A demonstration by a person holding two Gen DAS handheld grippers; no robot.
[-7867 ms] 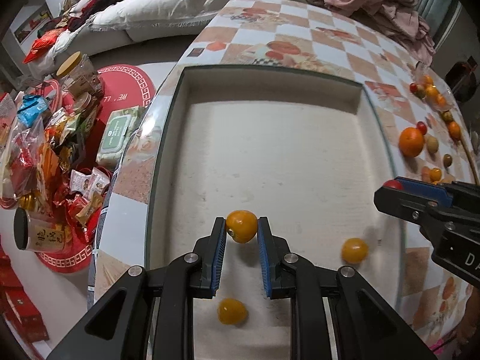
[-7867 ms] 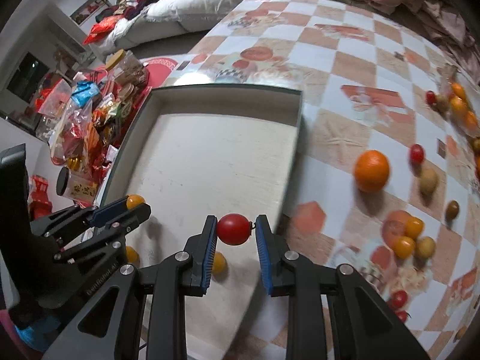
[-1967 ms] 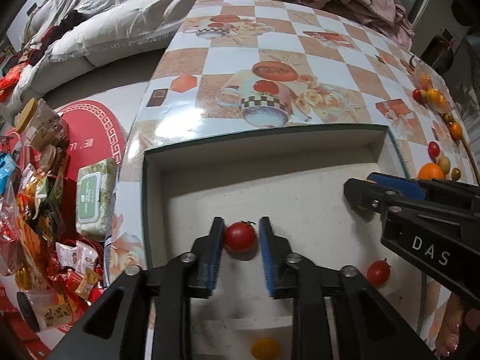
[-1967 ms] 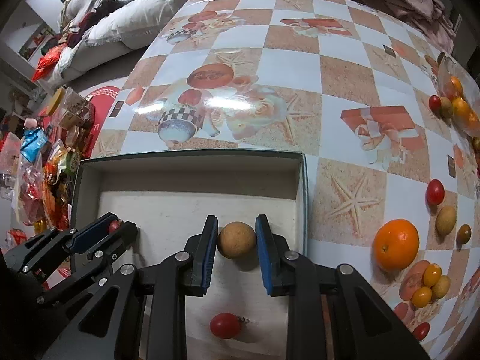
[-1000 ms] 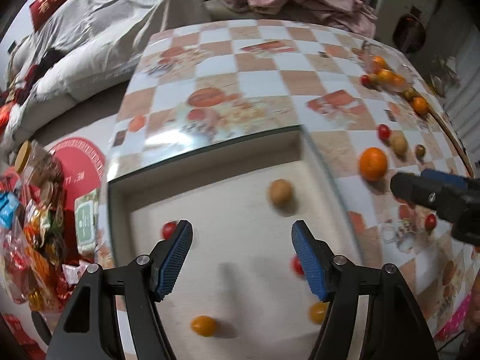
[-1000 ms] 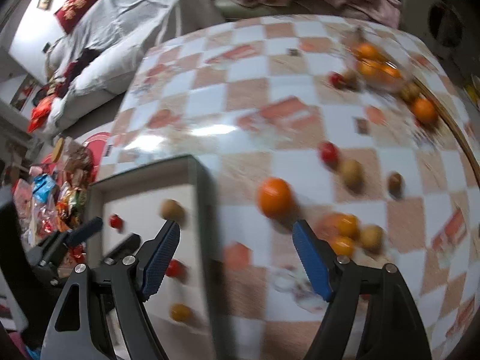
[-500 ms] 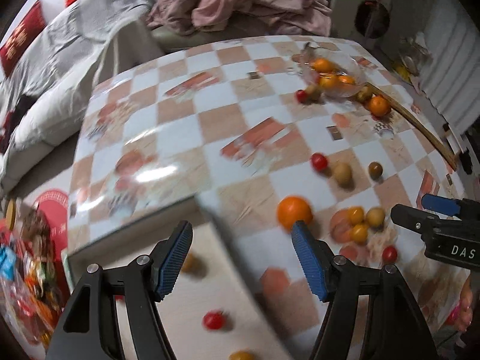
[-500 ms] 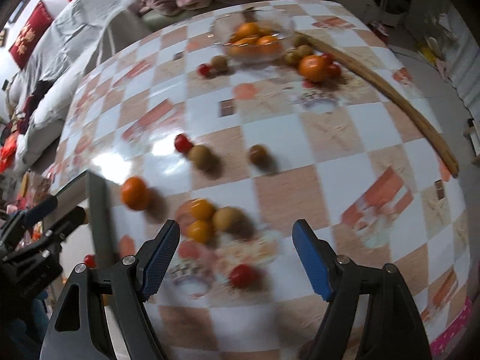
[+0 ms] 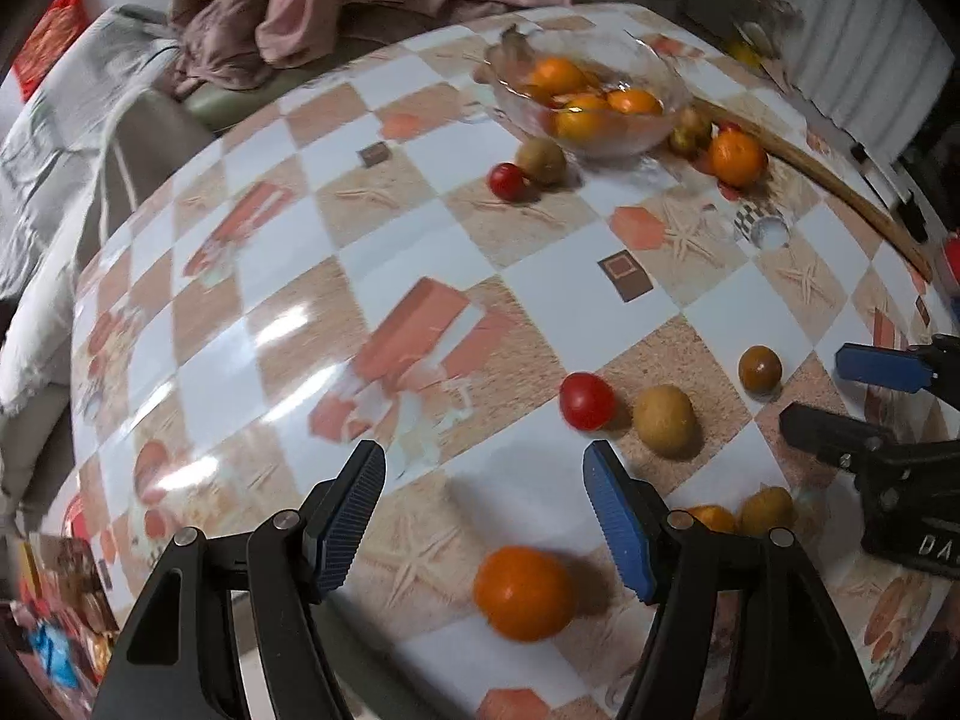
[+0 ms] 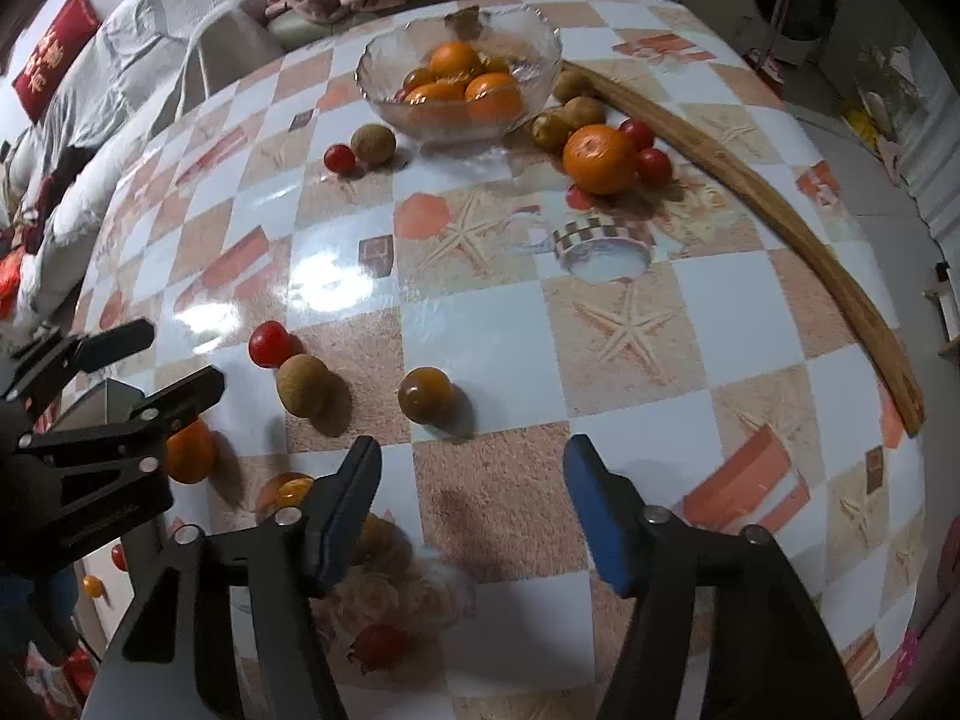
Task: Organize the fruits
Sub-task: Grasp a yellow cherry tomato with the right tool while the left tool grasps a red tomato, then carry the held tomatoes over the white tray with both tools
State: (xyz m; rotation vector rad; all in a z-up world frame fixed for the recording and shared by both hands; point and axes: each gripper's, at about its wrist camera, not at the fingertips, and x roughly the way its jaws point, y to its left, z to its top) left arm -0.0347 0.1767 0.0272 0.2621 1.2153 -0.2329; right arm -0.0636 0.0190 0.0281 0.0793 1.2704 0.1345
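My left gripper (image 9: 485, 471) is open and empty above the checked table, just behind an orange (image 9: 523, 593). A red tomato (image 9: 587, 400), a tan fruit (image 9: 666, 420) and a dark brown-orange tomato (image 9: 759, 368) lie just beyond it. My right gripper (image 10: 473, 468) is open and empty, a little short of the same dark tomato (image 10: 425, 394), tan fruit (image 10: 303, 386) and red tomato (image 10: 268, 344). The right gripper shows at the right of the left wrist view (image 9: 840, 387); the left gripper shows at the left of the right wrist view (image 10: 141, 360).
A glass bowl (image 10: 540, 42) of oranges stands at the far side, with an orange (image 10: 599, 159) and small tomatoes and tan fruits around it. A long wooden stick (image 10: 774, 210) lies along the right. Small fruits (image 10: 372, 534) lie under my right gripper. Sofa and clothes lie behind.
Both grippers have swung right, away from the tray, which has left the left view. The loose fruits on the table are now close in front of both open grippers.
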